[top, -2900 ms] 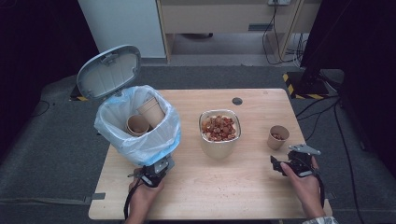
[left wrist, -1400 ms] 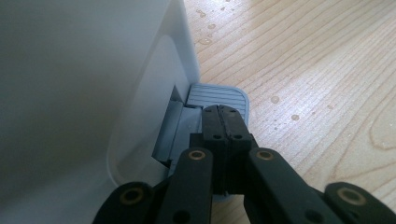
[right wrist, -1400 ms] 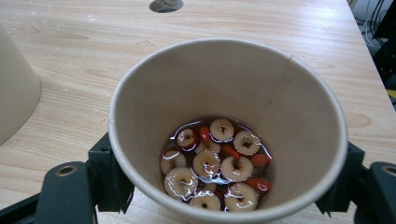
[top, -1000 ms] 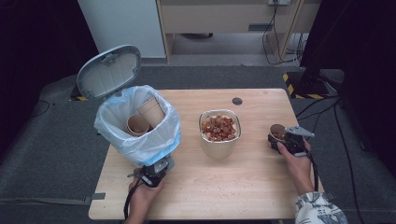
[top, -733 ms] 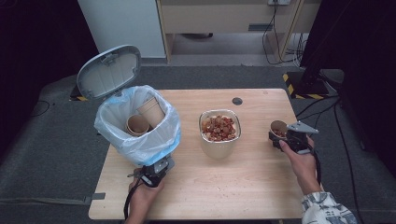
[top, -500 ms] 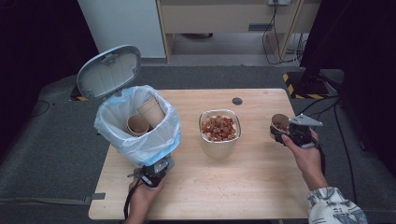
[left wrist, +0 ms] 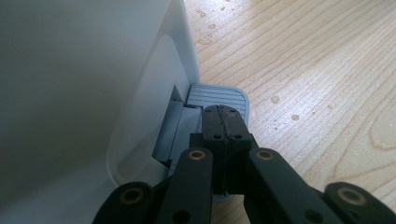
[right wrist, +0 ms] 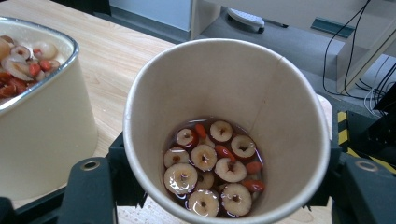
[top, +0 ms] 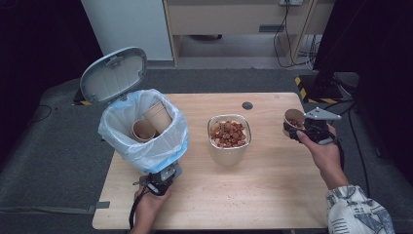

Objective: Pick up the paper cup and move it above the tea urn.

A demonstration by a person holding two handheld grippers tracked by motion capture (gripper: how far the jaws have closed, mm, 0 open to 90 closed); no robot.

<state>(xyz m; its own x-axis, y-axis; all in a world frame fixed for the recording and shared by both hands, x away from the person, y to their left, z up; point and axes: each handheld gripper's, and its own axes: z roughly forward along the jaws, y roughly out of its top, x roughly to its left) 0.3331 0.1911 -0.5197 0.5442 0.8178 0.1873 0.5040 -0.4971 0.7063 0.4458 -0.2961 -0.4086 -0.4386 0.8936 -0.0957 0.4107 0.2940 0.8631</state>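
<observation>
- Lifted since earlier, the paper cup (right wrist: 226,135) sits clamped in the right gripper (top: 303,129) above the counter (top: 272,195).
- Left gripper (left wrist: 223,116), jaws closed, presses the bin pedal (left wrist: 219,95).
- Keep the cup level; liquid could slop.

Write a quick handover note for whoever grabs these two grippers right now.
Left gripper: shut, jaws on the bin pedal, lid open.
Right gripper: shut on the paper cup, which holds fruit slices in liquid, at the table's right edge.
Bin: lined, already two empty cups inside.
Metal bowl of fruit at table centre.
Likely left: empty this cup, then bin it.
</observation>
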